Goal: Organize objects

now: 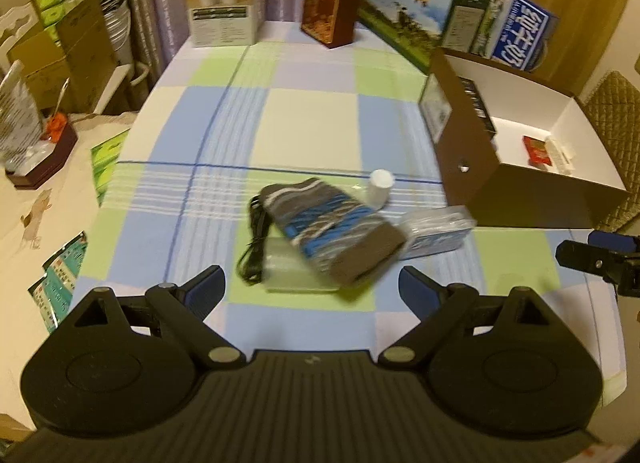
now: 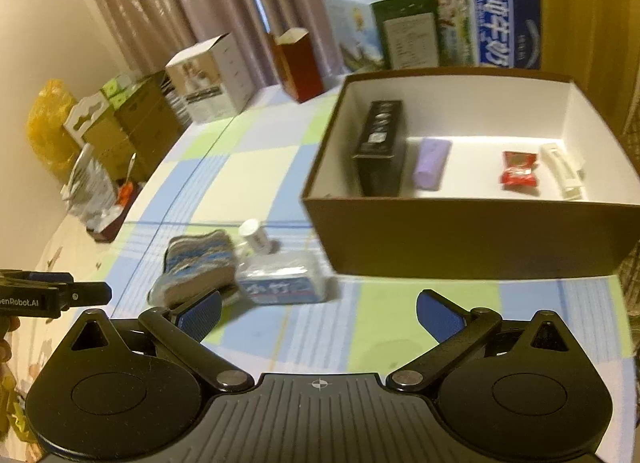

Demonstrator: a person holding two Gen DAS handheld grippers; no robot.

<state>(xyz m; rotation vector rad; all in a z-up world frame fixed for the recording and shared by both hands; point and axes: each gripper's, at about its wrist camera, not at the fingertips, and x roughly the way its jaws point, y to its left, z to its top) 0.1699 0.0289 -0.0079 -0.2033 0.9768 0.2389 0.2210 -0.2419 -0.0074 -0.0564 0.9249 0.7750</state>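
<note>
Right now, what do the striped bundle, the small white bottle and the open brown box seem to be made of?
The striped bundle looks like knitted fabric: soft woven bands, matte. The small white bottle seems plastic: smooth and opaque, though blurred. The open brown box looks like cardboard: thin stiff walls, matte brown outside, white inside.

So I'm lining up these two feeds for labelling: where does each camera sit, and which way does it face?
Left wrist: sits on the left gripper, facing across the checked table at the striped sock bundle; its own open fingers show, with the right gripper's tip at the right edge.
Right wrist: sits on the right gripper, facing the open brown box; its own open fingers show, with the left gripper's tip at the left edge.
Shared: sock bundle, white bottle, tissue pack, box.
</note>
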